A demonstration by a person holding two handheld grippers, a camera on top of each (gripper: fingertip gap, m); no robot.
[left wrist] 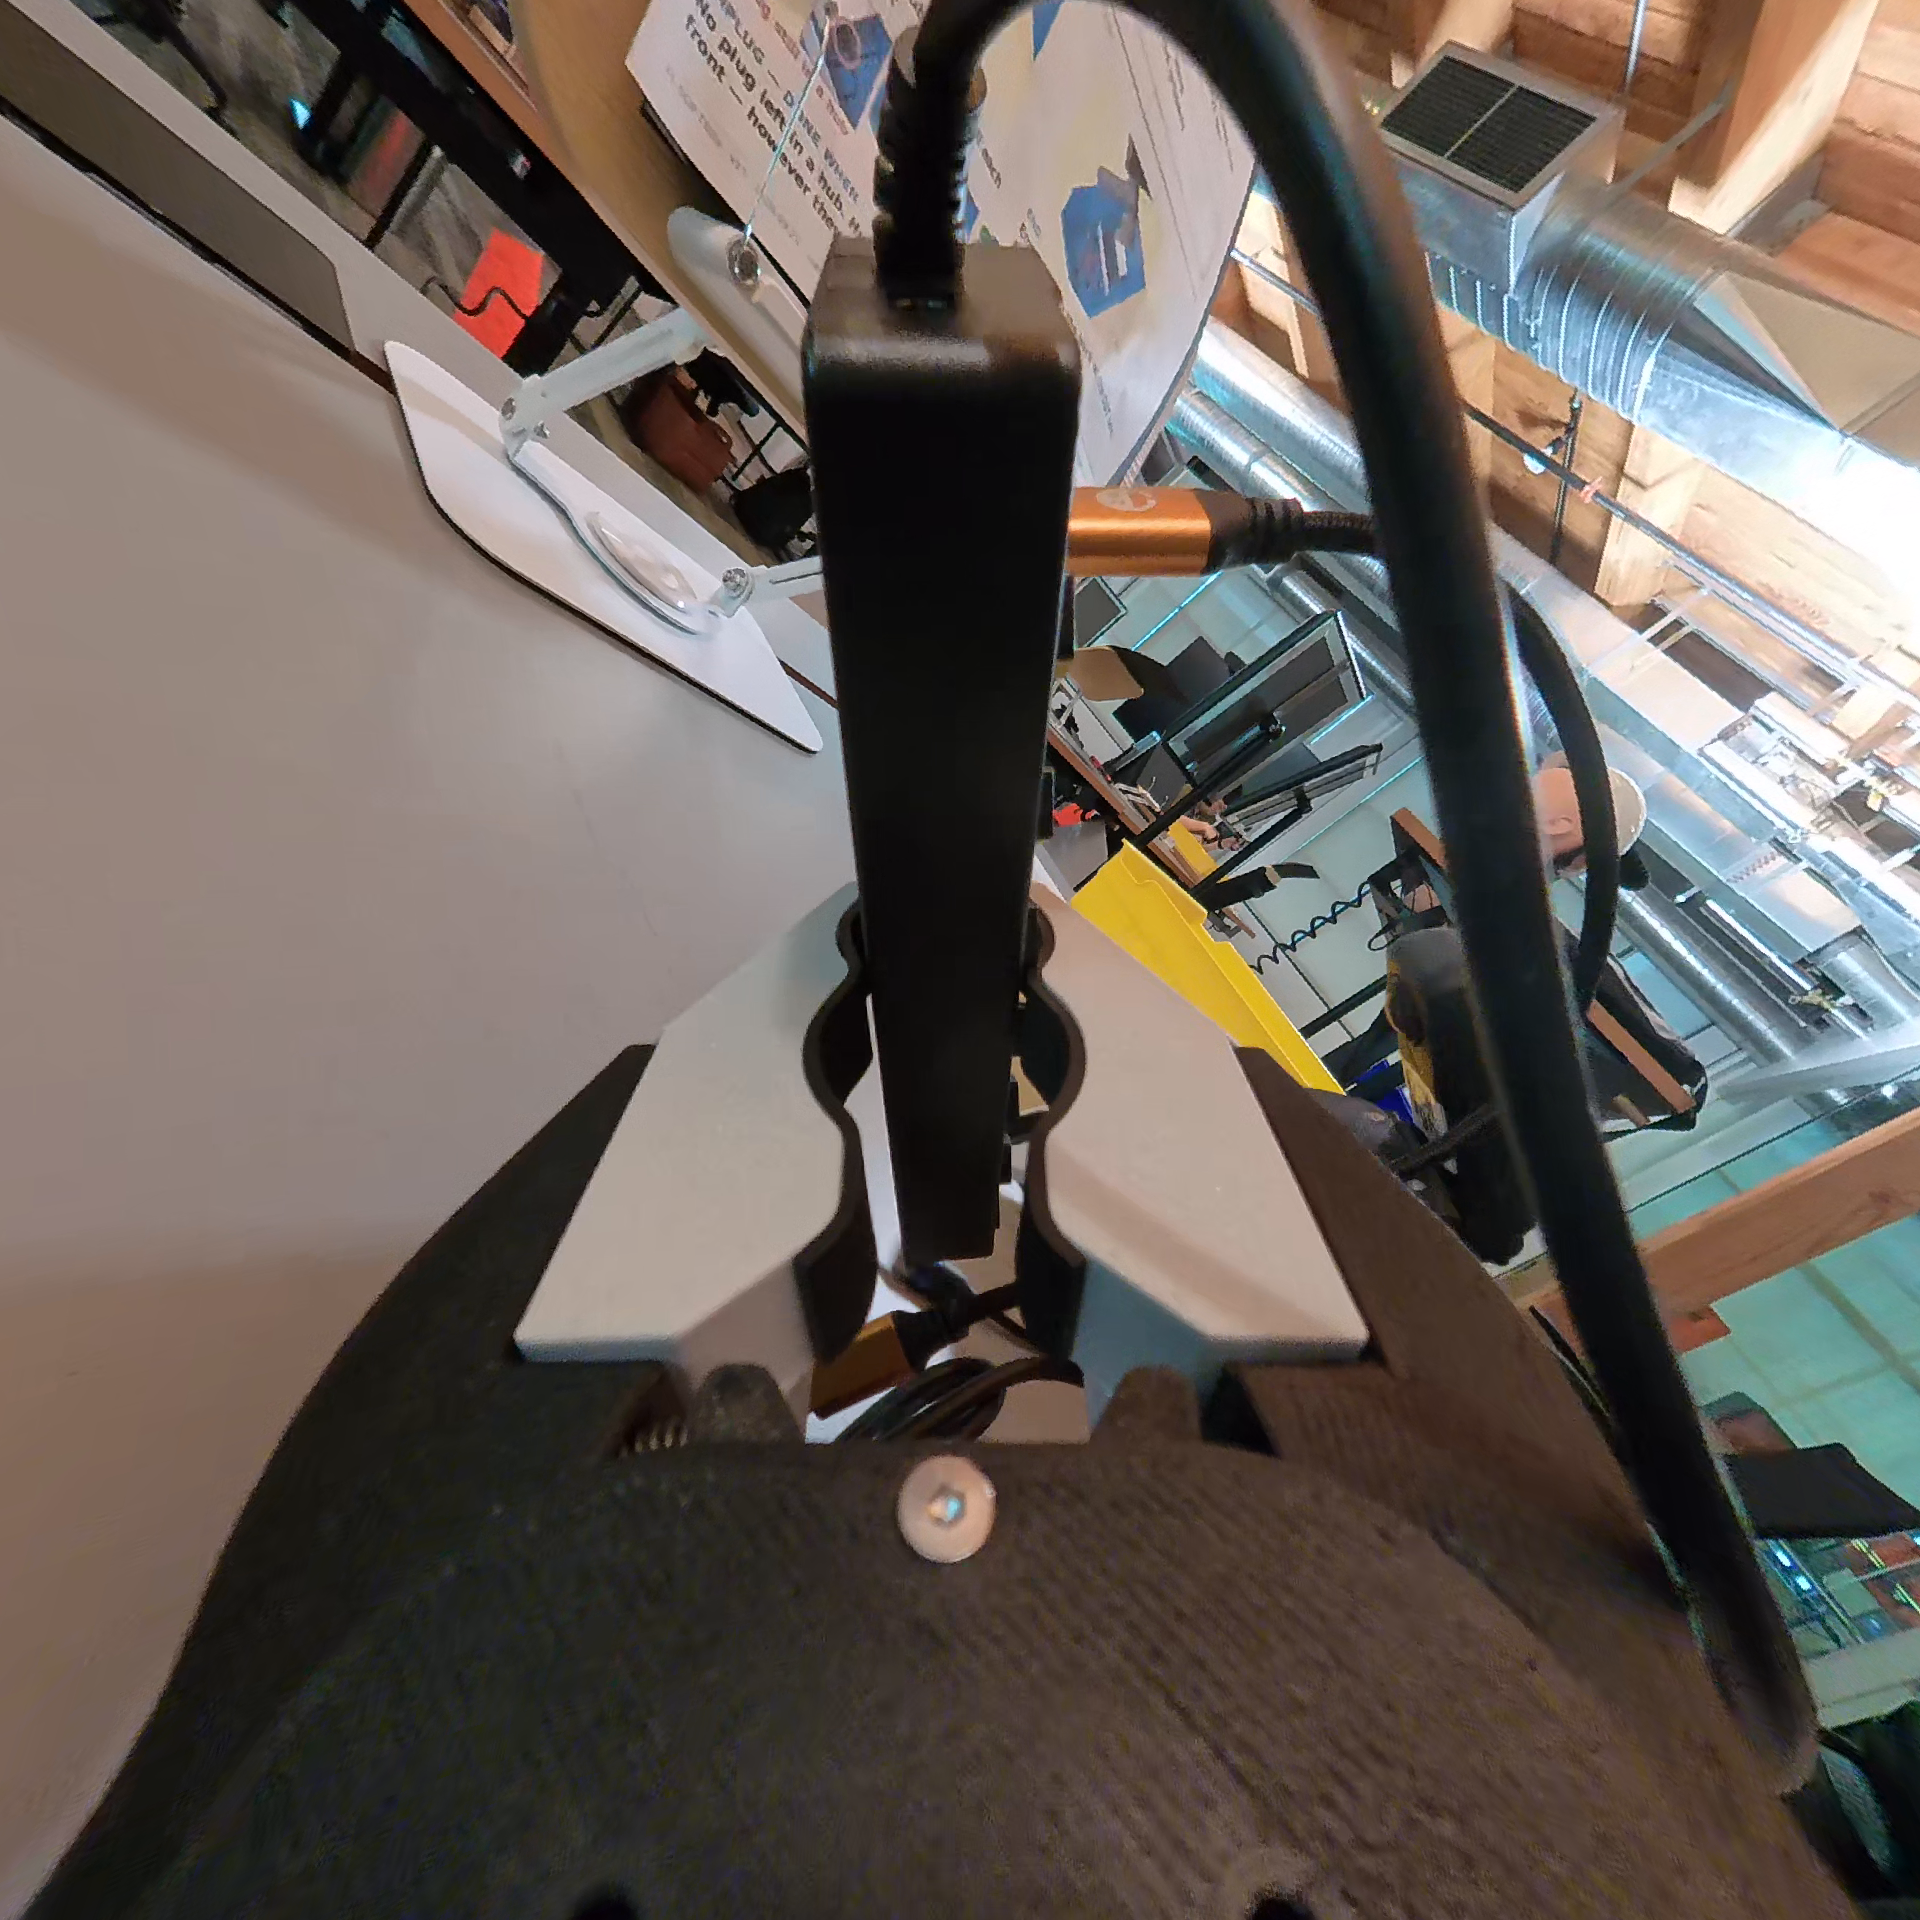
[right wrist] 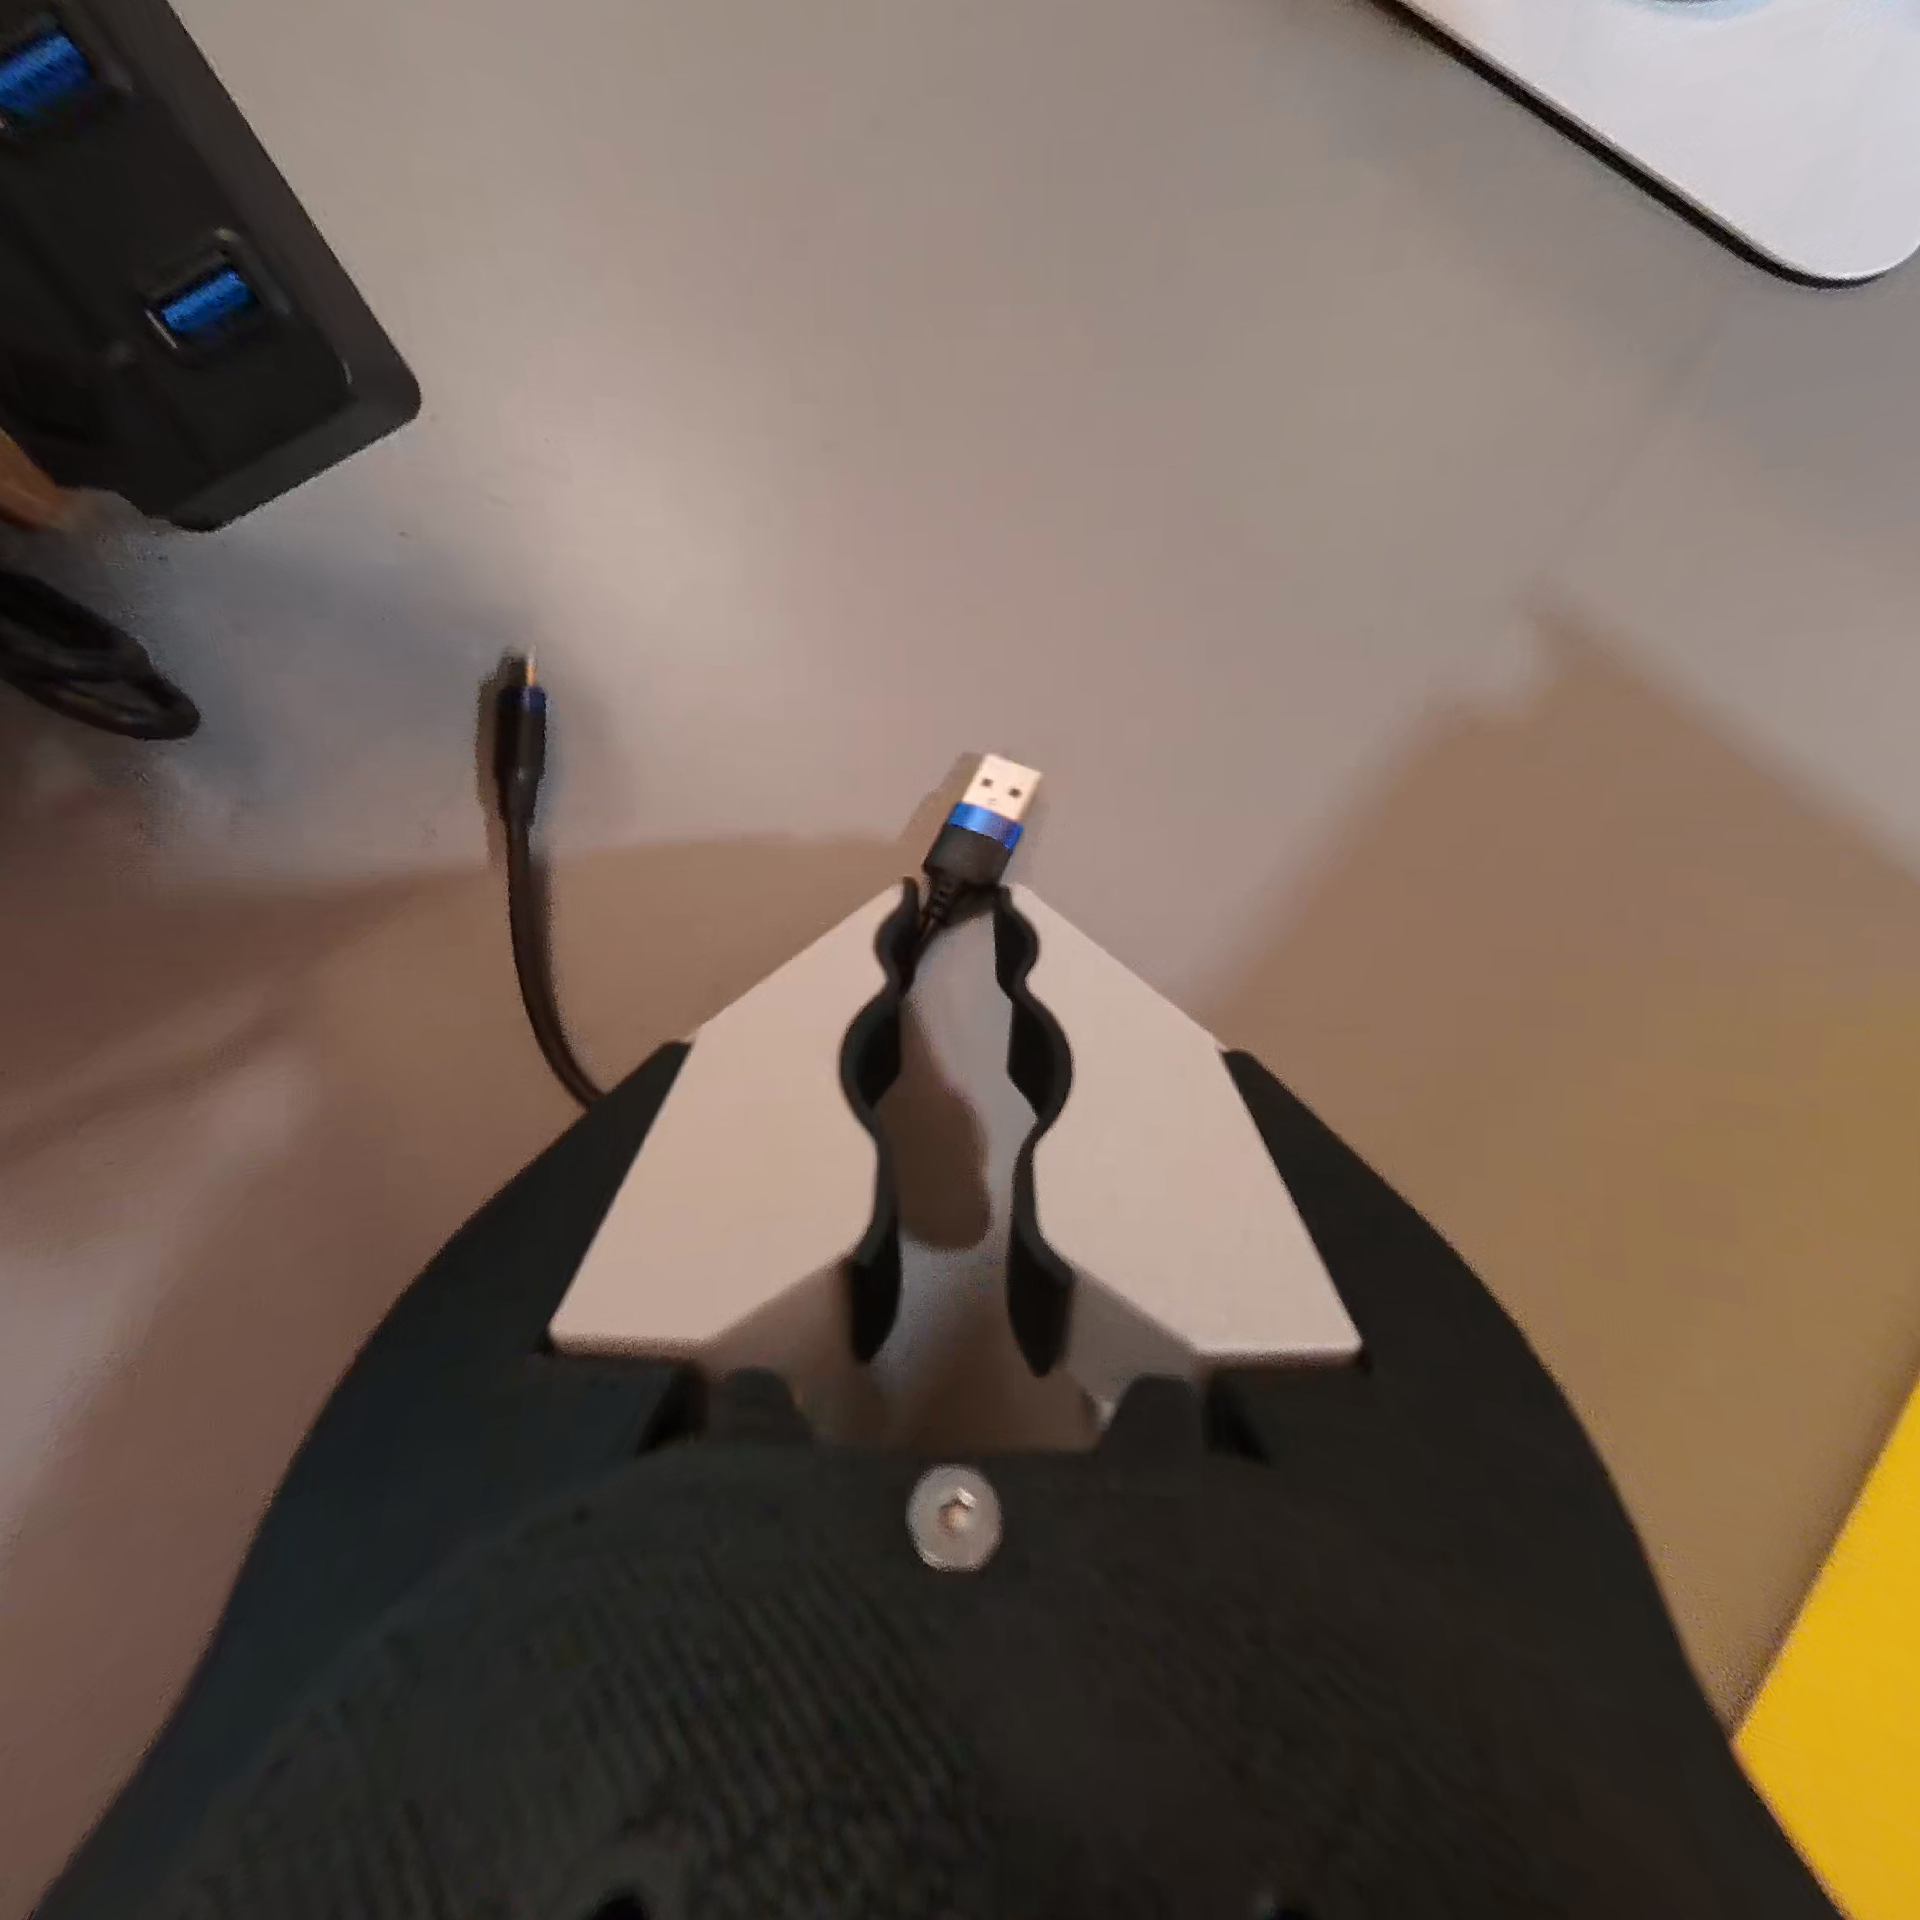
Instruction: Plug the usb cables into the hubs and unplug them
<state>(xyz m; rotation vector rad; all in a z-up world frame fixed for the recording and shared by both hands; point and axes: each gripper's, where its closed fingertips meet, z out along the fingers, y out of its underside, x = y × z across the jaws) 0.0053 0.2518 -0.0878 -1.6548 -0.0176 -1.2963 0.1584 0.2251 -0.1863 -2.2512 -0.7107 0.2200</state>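
**USB hub held up by the left tongs, one blue plug at the right tongs**

USB hub (left wrist: 940,748), a long black bar, stands on end in the left wrist view, clenched between the two fingers of the left tongs (left wrist: 940,940) and lifted off the pale counter (left wrist: 260,831). One thick black lead (left wrist: 1455,727) leaves its far end and arcs down the right side. One copper-coloured plug (left wrist: 1138,533) with a braided cable sits in the hub's right face. A second copper plug (left wrist: 862,1361) shows low down behind the fingers, with cable coiled beside it. On the counter to the left lies one white pad (left wrist: 457,457) carrying a white jointed arm. A yellow bin (left wrist: 1195,966) and one person show farther off.

In the right wrist view, the right tongs (right wrist: 956,904) point down at the counter (right wrist: 1039,468). One USB-A plug with a blue collar (right wrist: 987,810) lies just ahead of the fingertips, its thin cable running in between them; the jaws stand narrowly apart, and I cannot tell whether they pinch the cable. One smaller blue-collared connector (right wrist: 523,727) lies to the left. A second black hub (right wrist: 177,270) at upper left shows two blue ports, both free.
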